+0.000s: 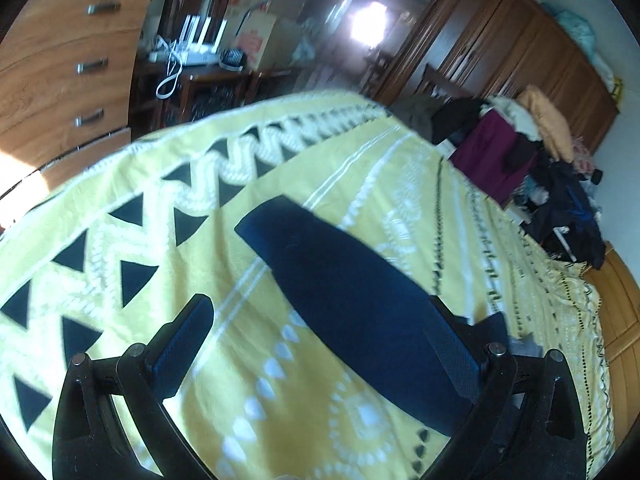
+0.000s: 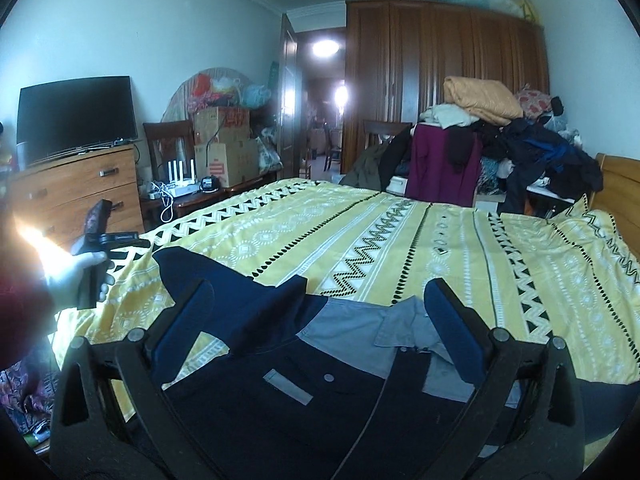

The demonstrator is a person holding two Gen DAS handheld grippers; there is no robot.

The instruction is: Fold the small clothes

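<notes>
A small navy shirt (image 2: 304, 392) with a grey collar (image 2: 404, 328) and a grey pocket strip lies flat on the yellow patterned bedspread (image 2: 360, 232), front up. In the right wrist view my right gripper (image 2: 320, 288) hovers open over the collar and shoulders, fingers wide apart. The shirt's navy sleeve (image 1: 352, 300) stretches out diagonally across the bedspread (image 1: 120, 280) in the left wrist view. My left gripper (image 1: 318, 304) is open above the sleeve, which runs under its right finger (image 1: 456, 344). A gloved hand (image 2: 72, 276) holds the left gripper (image 2: 100, 232) at the shirt's left side.
A wooden dresser (image 2: 80, 196) with a TV stands left of the bed. A heap of clothes (image 2: 500, 140) lies past the far edge, before a dark wardrobe (image 2: 440, 60). Cardboard boxes (image 2: 228, 148) and a router sit by the doorway. A wooden headboard (image 2: 620, 184) is at right.
</notes>
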